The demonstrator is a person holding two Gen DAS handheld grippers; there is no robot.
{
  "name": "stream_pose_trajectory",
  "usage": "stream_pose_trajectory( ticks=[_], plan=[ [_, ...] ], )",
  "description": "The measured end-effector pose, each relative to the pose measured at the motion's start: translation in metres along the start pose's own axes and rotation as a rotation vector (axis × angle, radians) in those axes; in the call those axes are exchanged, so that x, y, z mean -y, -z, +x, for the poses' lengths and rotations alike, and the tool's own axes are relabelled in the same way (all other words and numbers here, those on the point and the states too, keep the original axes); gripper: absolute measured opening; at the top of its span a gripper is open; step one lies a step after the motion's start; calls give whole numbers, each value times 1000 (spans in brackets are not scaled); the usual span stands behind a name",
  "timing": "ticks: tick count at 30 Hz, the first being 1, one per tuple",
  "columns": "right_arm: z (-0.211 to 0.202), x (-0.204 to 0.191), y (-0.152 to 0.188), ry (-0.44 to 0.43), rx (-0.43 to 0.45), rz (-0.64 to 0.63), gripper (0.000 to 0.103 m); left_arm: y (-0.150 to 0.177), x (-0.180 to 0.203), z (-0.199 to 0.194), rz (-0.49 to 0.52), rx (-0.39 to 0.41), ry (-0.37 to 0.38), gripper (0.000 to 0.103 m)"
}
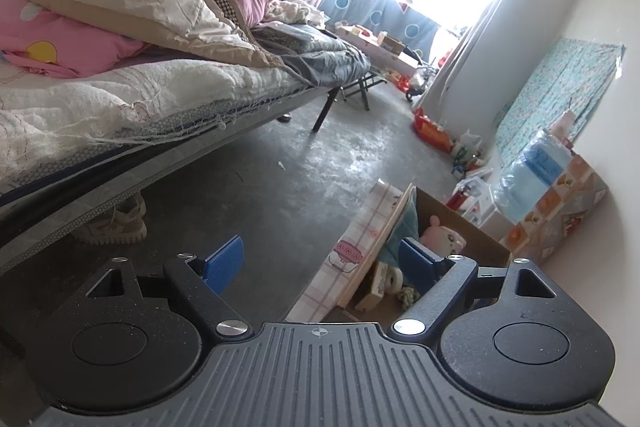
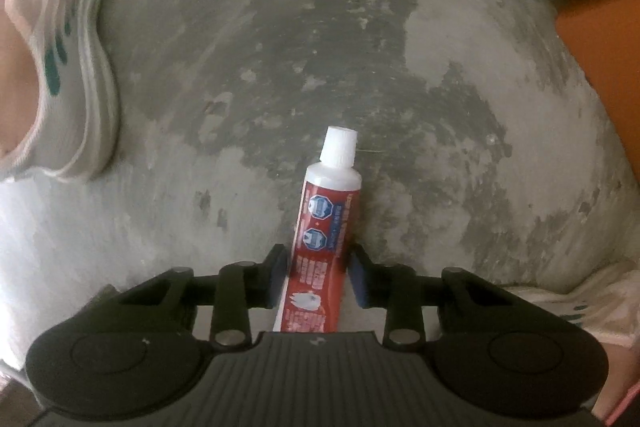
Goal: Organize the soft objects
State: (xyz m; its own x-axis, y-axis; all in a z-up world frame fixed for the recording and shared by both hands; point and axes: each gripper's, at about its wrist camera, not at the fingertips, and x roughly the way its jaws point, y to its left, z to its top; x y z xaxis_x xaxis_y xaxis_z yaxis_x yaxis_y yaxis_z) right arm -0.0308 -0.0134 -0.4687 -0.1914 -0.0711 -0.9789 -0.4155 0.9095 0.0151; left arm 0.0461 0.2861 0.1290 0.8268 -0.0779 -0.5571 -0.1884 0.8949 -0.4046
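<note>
Right gripper (image 2: 318, 281) fingers narrow, flanking red tube (image 2: 320, 247) lying on concrete floor (image 2: 400, 67); pad contact unclear. Right view only: white shoe (image 2: 76, 75). Left gripper (image 1: 322, 259) fingers wide, empty, above floor. Left view only: cardboard box (image 1: 460, 223) with pink plush (image 1: 442, 237), bed (image 1: 120, 99).

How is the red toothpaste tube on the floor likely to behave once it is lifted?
The toothpaste tube looks soft-walled, so it will probably dent between the right claw. It seems small, so likely light. Gripped near its flat tail, the capped end may droop a little.
</note>
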Motion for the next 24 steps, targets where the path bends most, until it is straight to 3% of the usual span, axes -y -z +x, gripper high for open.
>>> stream_pose_trajectory(
  ticks=[5,10,16,24],
  plan=[
    [-1,-11,8,5,12,-8,34,2,-4,-6,-10,6,6,85],
    [-15,7,4,-81,46,29,32,5,-8,-12,-16,17,-2,85],
    [-71,20,17,-176,168,0,31,6,-11,-14,-23,19,3,85],
    [-145,30,29,-224,373,-47,31,12,-3,-28,-9,31,20,85]
  ],
)
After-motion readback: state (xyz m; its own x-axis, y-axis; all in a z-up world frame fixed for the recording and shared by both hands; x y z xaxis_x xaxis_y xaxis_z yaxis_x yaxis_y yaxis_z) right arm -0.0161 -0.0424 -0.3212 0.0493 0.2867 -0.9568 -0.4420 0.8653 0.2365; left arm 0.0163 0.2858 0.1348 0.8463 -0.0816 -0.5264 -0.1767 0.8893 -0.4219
